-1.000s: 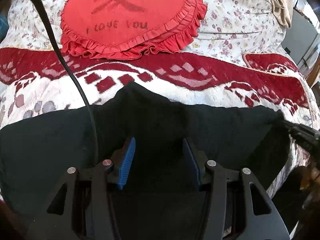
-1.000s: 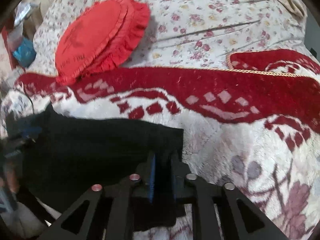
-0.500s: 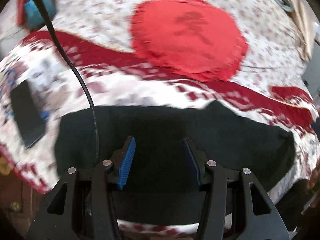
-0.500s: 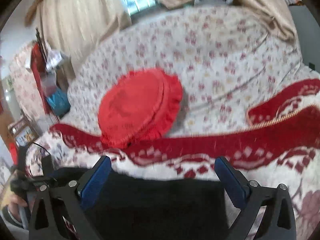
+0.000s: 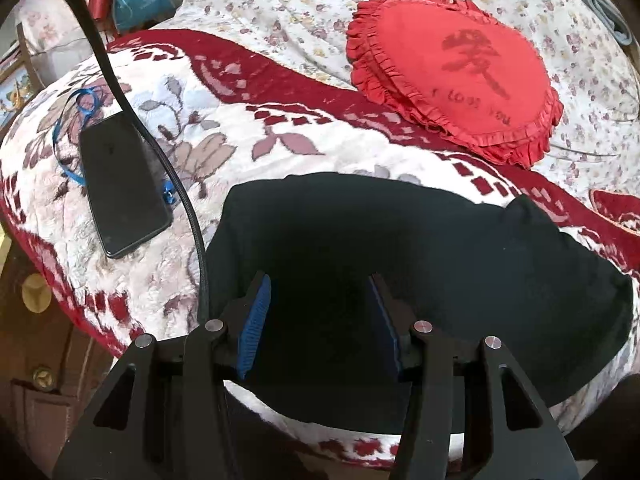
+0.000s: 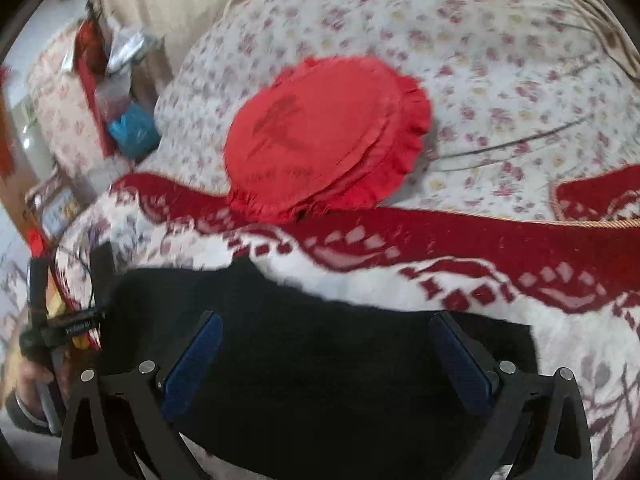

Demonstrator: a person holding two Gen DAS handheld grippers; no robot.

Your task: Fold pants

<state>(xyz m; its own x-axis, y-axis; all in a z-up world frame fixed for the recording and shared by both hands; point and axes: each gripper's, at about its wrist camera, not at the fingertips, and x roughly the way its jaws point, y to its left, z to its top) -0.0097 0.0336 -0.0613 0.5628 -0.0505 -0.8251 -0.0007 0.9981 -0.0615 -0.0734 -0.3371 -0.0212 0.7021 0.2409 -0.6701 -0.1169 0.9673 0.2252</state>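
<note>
The black pants (image 5: 420,264) lie folded in a flat block on the red and white blanket (image 5: 240,136) near the bed's front edge. They also show in the right wrist view (image 6: 320,360). My left gripper (image 5: 320,312) is open and empty, above the left part of the pants. My right gripper (image 6: 326,354) is wide open and empty, above the right part of the pants. The other gripper and the hand holding it (image 6: 44,344) show at the left edge of the right wrist view.
A red frilled heart cushion (image 5: 460,68) lies behind the pants on the flowered sheet (image 5: 280,8). A black phone (image 5: 120,184) with a blue ribbon lies left of the pants. A black cable (image 5: 160,160) runs across it. Wooden furniture (image 5: 36,340) stands below the bed's left edge.
My right gripper has let go of the pants' right edge, opened wide and pulled back. My left gripper stayed open and swung back and left, bringing the phone into view.
</note>
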